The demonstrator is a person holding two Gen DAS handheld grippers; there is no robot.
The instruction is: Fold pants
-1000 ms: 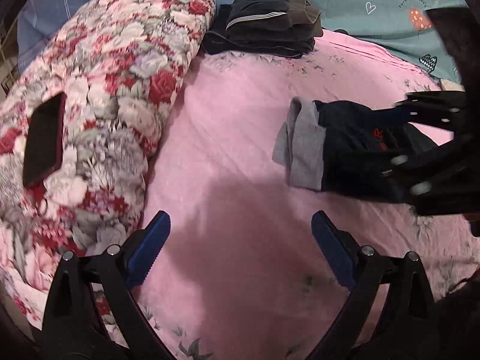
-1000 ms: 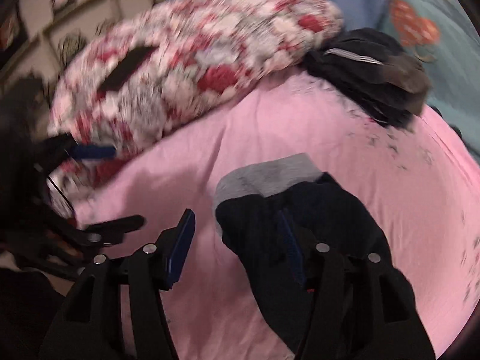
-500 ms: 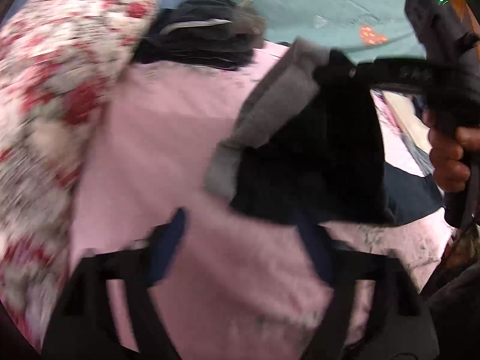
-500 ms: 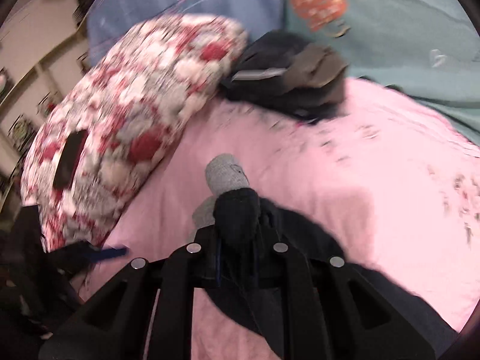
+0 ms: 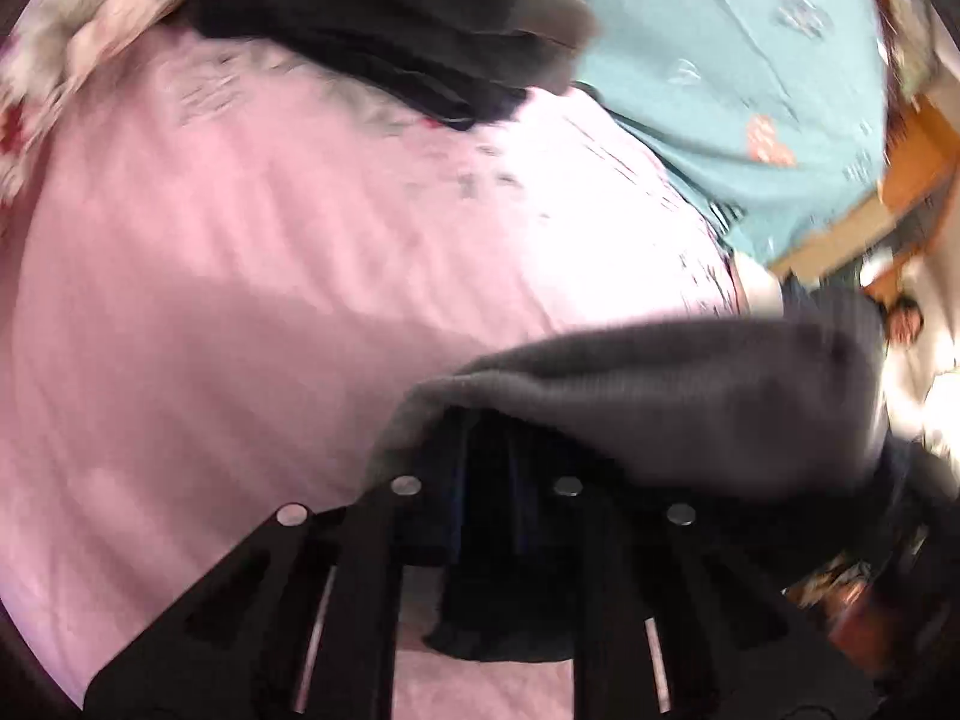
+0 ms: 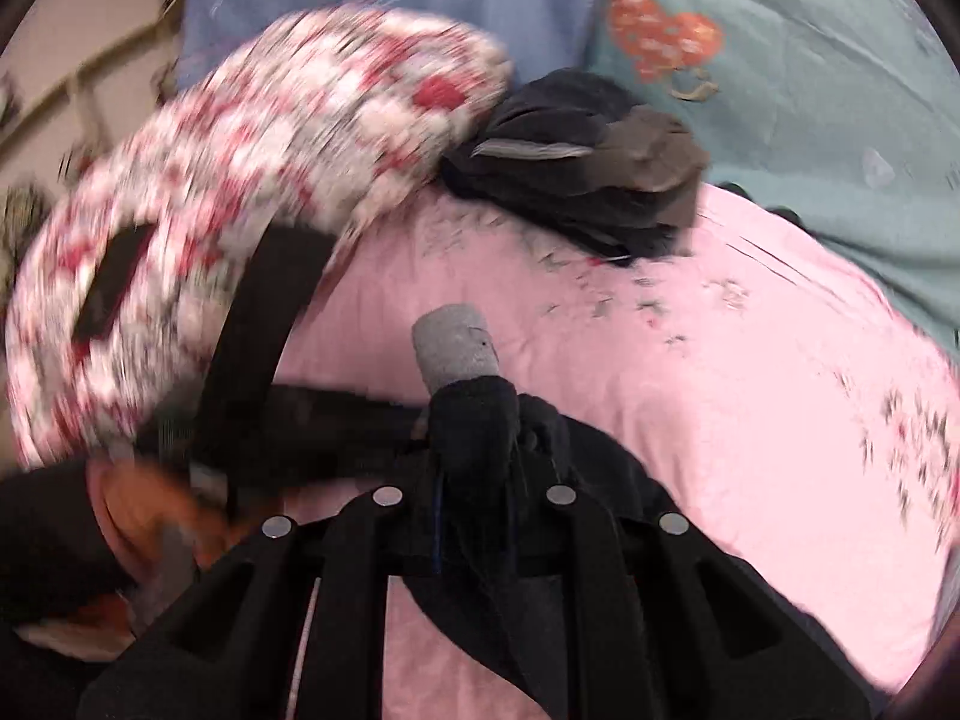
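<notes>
Both grippers clamp the pants (image 6: 474, 420) at the grey waistband, lifted over the pink sheet (image 5: 210, 300). Left gripper (image 5: 486, 480): jaws just closed on dark cloth. Right gripper (image 6: 474, 498): pinched shut on fabric. Prob. spreading waistband for folding; view blurred. Folded clothes pile (image 6: 588, 180) sits apart.

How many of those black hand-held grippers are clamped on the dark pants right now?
2. The left hand-held gripper pinches the dark navy pants with the grey ribbed waistband near that band; the right hand-held gripper is shut on the bunched fabric beside it.
</notes>
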